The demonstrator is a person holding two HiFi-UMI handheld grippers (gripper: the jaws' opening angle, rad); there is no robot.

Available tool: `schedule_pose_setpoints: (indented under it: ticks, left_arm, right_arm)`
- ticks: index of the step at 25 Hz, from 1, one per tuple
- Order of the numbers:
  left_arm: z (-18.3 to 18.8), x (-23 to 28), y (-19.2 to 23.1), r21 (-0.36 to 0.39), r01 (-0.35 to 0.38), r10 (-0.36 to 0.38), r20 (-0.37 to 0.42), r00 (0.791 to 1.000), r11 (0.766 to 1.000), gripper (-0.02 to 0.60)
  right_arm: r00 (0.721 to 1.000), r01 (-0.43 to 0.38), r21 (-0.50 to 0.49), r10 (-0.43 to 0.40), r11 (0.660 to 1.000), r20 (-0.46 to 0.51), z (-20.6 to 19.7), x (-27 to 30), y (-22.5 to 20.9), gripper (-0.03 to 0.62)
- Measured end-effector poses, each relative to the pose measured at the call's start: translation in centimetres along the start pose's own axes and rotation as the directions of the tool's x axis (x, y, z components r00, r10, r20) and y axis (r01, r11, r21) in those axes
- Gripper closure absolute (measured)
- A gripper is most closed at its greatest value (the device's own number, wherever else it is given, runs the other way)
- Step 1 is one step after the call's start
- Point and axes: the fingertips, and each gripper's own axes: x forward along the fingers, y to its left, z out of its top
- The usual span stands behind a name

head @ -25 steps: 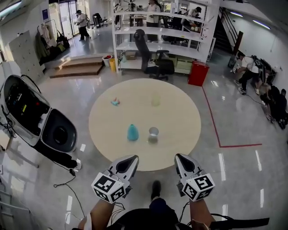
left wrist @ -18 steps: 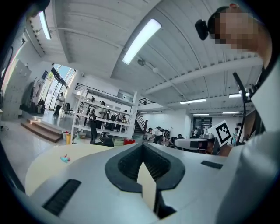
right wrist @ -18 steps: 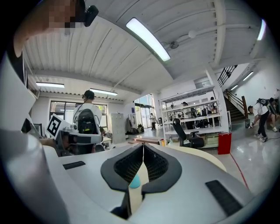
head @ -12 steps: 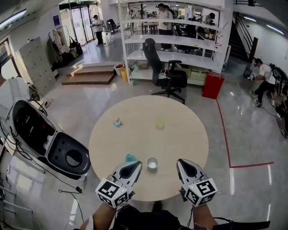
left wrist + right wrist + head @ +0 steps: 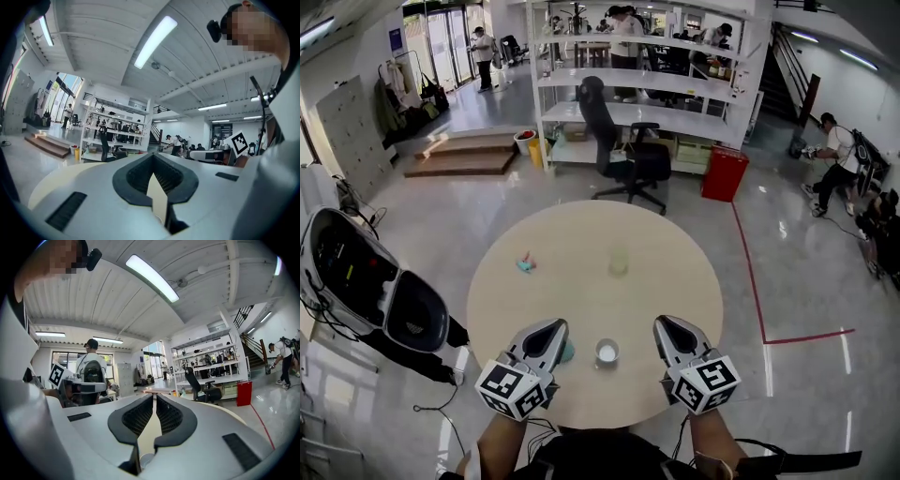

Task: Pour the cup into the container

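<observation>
On the round beige table (image 5: pixel 675 281) a teal cup (image 5: pixel 568 352) stands near the front edge, half hidden behind my left gripper (image 5: pixel 551 325). Just right of it is a small white round container (image 5: pixel 607 352). A pale yellow see-through cup (image 5: pixel 619 261) stands further back at the centre. My right gripper (image 5: pixel 664 323) hangs over the front edge, right of the white container. Both grippers point level, with nothing between their closed jaws. In the right gripper view the white container's rim (image 5: pixel 146 459) shows low between the jaws of the right gripper (image 5: pixel 154 397). In the left gripper view the left gripper (image 5: pixel 153 160) faces the shelves.
A small pink and teal object (image 5: pixel 525 262) lies at the table's left. A black office chair (image 5: pixel 628 150) and white shelving (image 5: pixel 647 94) stand behind the table, with a red bin (image 5: pixel 724 173) beside them. An open black case (image 5: pixel 366 272) lies on the floor at left. People stand in the background.
Both grippers have come forward from short of the table to over its front edge. The teal cup, in full view before, is now partly hidden by the left gripper.
</observation>
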Motion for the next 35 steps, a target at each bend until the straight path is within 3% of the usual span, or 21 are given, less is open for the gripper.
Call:
schedule_pose_setpoints:
  ticks: [8,14,19,24,27,30,33,35]
  left_arm:
    - [-3.1,0.3,5.2,-0.035,-0.032,0.029,-0.069,0.997,0.999,0.581]
    - [-9.2,0.1,9.2,-0.135,-0.099,0.074,-0.181,0.981,0.986,0.581]
    - [-15.0,-1.4,11.5,-0.195,-0.184,0.122,-0.295,0.948,0.963,0.581]
    - [-21.6,-2.3,13.0,-0.237,-0.285,0.174,-0.401,0.899,0.929,0.578]
    - [-23.8,-3.1,13.5,-0.244,-0.314,0.185,-0.437,0.88,0.918,0.578]
    - [-26.2,-3.4,14.2,-0.246,-0.358,0.214,-0.465,0.859,0.901,0.578]
    - [-28.7,-3.4,14.3,-0.267,-0.387,0.212,-0.507,0.835,0.882,0.578]
    - [-29.5,-3.5,14.1,-0.264,-0.387,0.207,-0.521,0.828,0.883,0.578]
  right_arm:
    - [0.999,0.0,0.003,0.001,1.0,-0.039,-2.2,4.6,0.6,0.577]
    - [0.989,-0.025,0.085,0.037,0.996,-0.144,-9.1,7.4,-0.1,0.451]
    - [0.956,-0.041,0.107,0.07,0.993,-0.283,-16.1,7.2,0.8,0.362]
    - [0.911,-0.084,0.131,0.13,0.988,-0.391,-22.6,7.1,1.5,0.285]
    - [0.891,-0.094,0.127,0.14,0.987,-0.433,-25.3,6.7,2.0,0.244]
    - [0.868,-0.103,0.119,0.148,0.988,-0.474,-27.6,6.4,2.4,0.229]
    - [0.864,-0.08,0.113,0.125,0.99,-0.488,-29.6,6.7,2.2,0.229]
    - [0.864,-0.069,0.092,0.106,0.993,-0.492,-30.5,6.9,2.2,0.229]
